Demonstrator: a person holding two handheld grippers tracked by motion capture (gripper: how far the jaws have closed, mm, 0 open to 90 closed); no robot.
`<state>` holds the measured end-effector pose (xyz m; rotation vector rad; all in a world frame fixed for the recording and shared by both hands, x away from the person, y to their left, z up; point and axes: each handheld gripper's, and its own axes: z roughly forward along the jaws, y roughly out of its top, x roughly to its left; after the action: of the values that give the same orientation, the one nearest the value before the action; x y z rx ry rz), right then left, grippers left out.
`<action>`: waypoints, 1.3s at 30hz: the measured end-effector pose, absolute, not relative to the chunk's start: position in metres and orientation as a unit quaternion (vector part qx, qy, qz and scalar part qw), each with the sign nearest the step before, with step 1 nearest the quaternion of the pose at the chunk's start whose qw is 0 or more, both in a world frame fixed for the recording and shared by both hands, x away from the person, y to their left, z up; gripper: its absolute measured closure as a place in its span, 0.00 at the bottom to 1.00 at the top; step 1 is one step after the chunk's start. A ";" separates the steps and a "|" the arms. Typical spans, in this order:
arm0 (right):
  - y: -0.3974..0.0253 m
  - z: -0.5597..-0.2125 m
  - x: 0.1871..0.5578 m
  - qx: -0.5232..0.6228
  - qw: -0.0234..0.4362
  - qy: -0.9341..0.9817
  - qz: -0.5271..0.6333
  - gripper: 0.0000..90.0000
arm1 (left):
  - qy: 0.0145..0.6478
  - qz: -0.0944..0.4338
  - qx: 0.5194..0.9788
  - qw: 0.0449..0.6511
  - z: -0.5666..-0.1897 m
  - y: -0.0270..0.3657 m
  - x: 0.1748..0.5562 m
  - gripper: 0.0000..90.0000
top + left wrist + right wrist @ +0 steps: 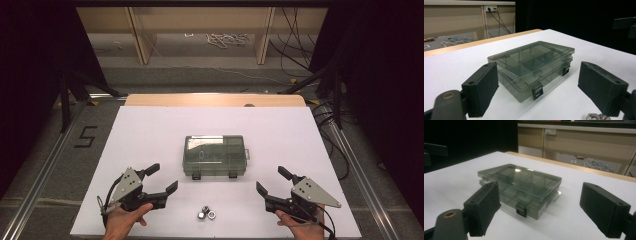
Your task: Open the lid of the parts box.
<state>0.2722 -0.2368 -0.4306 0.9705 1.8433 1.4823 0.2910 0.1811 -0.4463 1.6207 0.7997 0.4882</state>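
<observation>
A smoky clear plastic compartment box [215,155] lies shut in the middle of the white table top [150,130], its two black latches facing me. Its inner dividers show through the lid in the left gripper view [534,65] and the right gripper view [520,186]. Three metal nuts [206,214] lie together near the front edge, and two of these nuts [597,116] peek in at the bottom of the left gripper view. My left gripper [164,178] stands open, front left of the box. My right gripper [271,181] stands open, front right of it. Both hold nothing.
The white sheet covers a wooden table whose far edge [215,100] shows bare. Metal rails [45,170] run along both sides on the floor. Cables [295,55] and a coil of rope [225,39] lie on the floor beyond, beside wooden furniture legs.
</observation>
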 end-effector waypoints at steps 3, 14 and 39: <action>-0.236 -0.431 0.272 0.363 0.289 0.691 0.555 0.19 | 0.343 0.210 0.696 0.594 -0.447 0.181 0.292 0.18; -0.237 -0.430 0.273 0.360 0.287 0.697 0.550 0.20 | 0.346 0.214 0.709 0.576 -0.448 0.179 0.293 0.20; -0.241 -0.440 0.310 0.313 0.240 0.767 0.506 0.97 | 0.345 0.175 0.761 0.521 -0.471 0.177 0.325 0.97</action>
<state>0.3097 -0.2414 -0.4397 0.8577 2.1004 1.3843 0.3247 0.1768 -0.4706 1.8240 0.8271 0.4206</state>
